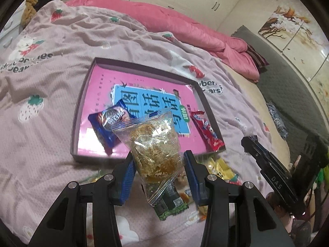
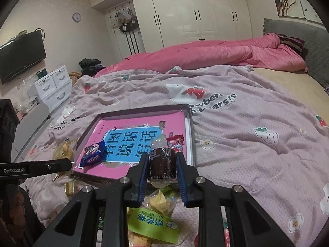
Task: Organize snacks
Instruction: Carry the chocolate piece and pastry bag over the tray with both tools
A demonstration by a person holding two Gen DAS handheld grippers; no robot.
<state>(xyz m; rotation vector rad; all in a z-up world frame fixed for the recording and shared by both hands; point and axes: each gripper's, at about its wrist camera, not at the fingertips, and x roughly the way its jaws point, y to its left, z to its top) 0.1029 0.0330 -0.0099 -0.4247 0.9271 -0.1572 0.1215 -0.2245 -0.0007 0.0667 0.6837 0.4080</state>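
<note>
A shallow box (image 1: 82, 100) with a pink and blue picture inside lies on the bed; it also shows in the right wrist view (image 2: 190, 131). In it lie a blue snack packet (image 1: 109, 123) (image 2: 92, 153) and a red snack packet (image 1: 207, 131) (image 2: 175, 141). My left gripper (image 1: 159, 160) is shut on a clear packet of crumbly brown snack (image 1: 154, 150), held above the box's near edge. My right gripper (image 2: 162, 161) is shut on a dark brown wrapped snack (image 2: 162, 163), just before the box's near right corner.
Loose snacks lie on the sheet under the grippers: green and yellow packets (image 2: 152, 224) (image 1: 222, 167). A pink quilt (image 2: 205, 55) lies at the far side of the bed. Drawers (image 2: 53, 86) and a TV (image 2: 20, 55) stand at the left.
</note>
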